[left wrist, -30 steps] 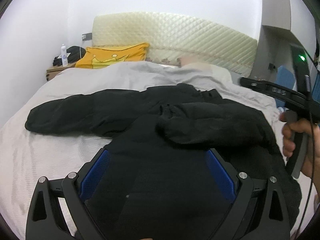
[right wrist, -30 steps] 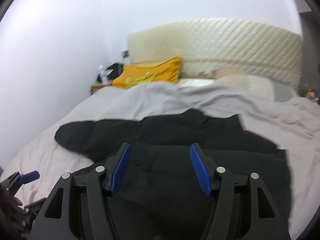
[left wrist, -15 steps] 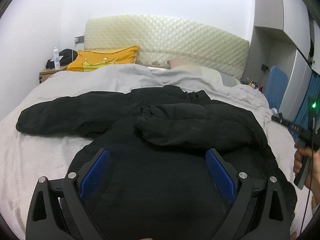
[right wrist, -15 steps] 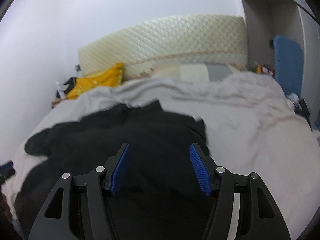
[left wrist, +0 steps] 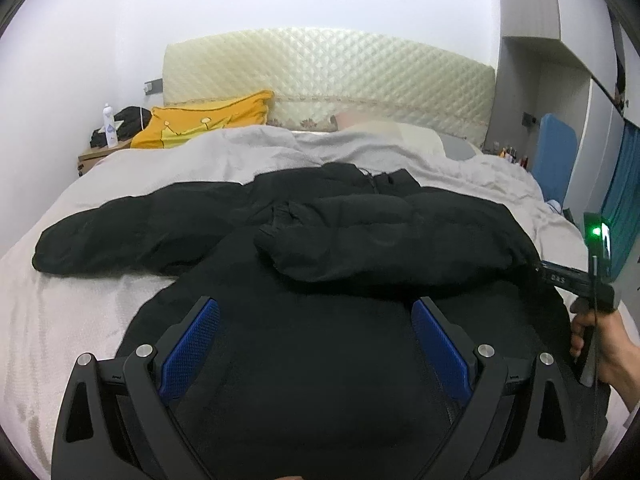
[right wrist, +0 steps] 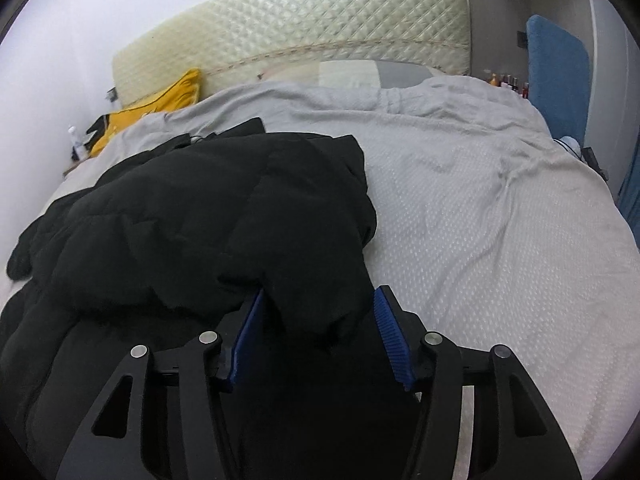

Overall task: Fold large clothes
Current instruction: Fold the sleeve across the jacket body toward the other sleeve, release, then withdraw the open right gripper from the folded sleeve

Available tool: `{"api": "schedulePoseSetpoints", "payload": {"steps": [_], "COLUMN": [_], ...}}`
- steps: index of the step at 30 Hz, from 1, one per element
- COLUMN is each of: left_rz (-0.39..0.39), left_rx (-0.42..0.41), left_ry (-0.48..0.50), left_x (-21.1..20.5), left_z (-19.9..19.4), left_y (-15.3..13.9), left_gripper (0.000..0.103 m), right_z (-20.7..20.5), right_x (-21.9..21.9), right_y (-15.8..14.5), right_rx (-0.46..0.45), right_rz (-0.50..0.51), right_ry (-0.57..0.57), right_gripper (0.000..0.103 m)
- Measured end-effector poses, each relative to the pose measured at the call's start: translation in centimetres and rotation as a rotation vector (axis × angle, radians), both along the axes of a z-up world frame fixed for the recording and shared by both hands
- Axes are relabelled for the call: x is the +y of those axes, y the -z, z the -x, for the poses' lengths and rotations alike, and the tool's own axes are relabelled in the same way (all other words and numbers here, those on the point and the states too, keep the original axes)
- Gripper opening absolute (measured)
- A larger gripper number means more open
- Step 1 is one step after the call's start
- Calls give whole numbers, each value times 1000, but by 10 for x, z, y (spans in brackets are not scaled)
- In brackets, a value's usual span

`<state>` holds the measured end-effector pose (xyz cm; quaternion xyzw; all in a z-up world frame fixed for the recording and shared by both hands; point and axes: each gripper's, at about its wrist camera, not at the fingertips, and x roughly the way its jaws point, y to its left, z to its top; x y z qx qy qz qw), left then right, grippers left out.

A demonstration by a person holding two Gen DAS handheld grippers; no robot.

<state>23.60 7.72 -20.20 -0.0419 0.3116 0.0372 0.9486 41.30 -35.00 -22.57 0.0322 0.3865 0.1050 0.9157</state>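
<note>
Here, black jacket [left wrist: 360,240] on bed [right wrist: 500,220], left claw [left wrist: 316,344] released, right claw [right wrist: 320,332] released around its edge.

Soft even light (fisheye-warped, dark-vignetted corners)

The bed [left wrist: 72,320] carried a pale grey textured cover [right wrist: 480,240], rumpled toward its head edge. A black padded jacket [left wrist: 340,320] lay spread across the foot half, one sleeve reaching toward the left edge. A yellow pillow [left wrist: 208,118] and a pale pillow [right wrist: 352,74] lay at the head edge.
</note>
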Motion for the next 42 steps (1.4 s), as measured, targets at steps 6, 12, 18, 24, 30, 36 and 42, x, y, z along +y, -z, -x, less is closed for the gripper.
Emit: {"api": "schedulePoseSetpoints", "payload": {"steps": [6, 12, 18, 24, 30, 36, 42], "left_rz": [-21, -15, -11, -6, 3, 4, -22], "left_rx": [6, 20, 18, 2, -23, -58, -93], "left_ry": [16, 16, 16, 36, 54, 63, 90], "left_x": [-9, -7, -5, -10, -20, -30, -50], "left_z": [-3, -5, -3, 5, 22, 47, 78], "left_y": [4, 5, 3, -11, -38, -76, -111], "left_gripper": [97, 97, 97, 97, 97, 97, 97], "right_z": [-3, -3, 0, 25, 64, 112, 163], "right_x": [-1, -15, -19, -5, 11, 15, 14], "right_y": [2, -3, -6, -29, -73, -122, -182], "right_rx": [-7, -13, -7, -4, -33, -98, -253], "right_rz": [-4, -68, -73, -65, -91, -140, -155], "right_ry": [-3, 66, 103, 80, 61, 78, 70], "right_gripper": [23, 17, 18, 27, 32, 33, 56]}}
